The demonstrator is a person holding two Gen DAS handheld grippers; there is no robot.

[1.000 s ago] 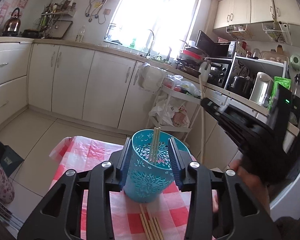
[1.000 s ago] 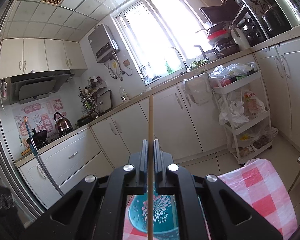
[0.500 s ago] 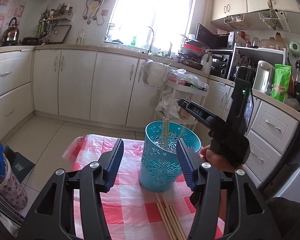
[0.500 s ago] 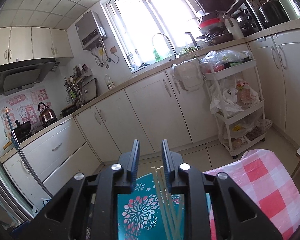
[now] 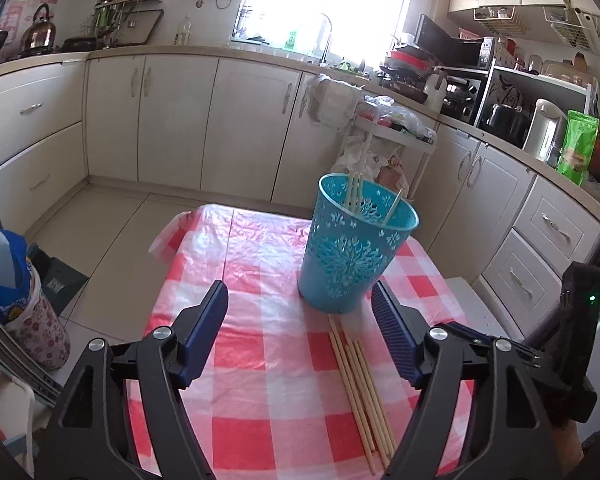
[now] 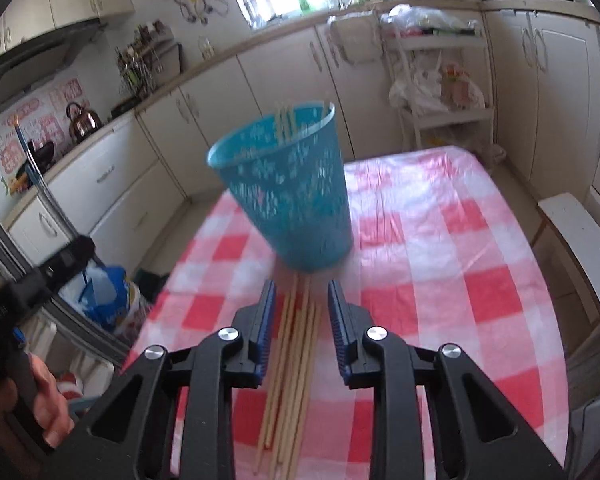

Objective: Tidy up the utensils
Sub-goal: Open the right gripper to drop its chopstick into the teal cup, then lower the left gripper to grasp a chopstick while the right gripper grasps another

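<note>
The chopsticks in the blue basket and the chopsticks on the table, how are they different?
The chopsticks in the blue basket stand up, leaning on its wall; the chopsticks on the table lie flat. The basket holds about four, and the table about six. Both are plain pale wood.

Perforated turquoise plastic basket (image 5: 354,256) with a matt look; pale, smooth wooden chopsticks (image 5: 364,384); glossy, wrinkled red-and-white checked plastic tablecloth (image 5: 260,360); ribbed blue pads (image 6: 266,324) on matt black gripper arms

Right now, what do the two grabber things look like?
Each gripper, left and right, has glossy black plastic arms with triangular cut-outs, round silver bolts, and ribbed dark-blue pads. In the left view, the right gripper's body shows a small green light.
</note>
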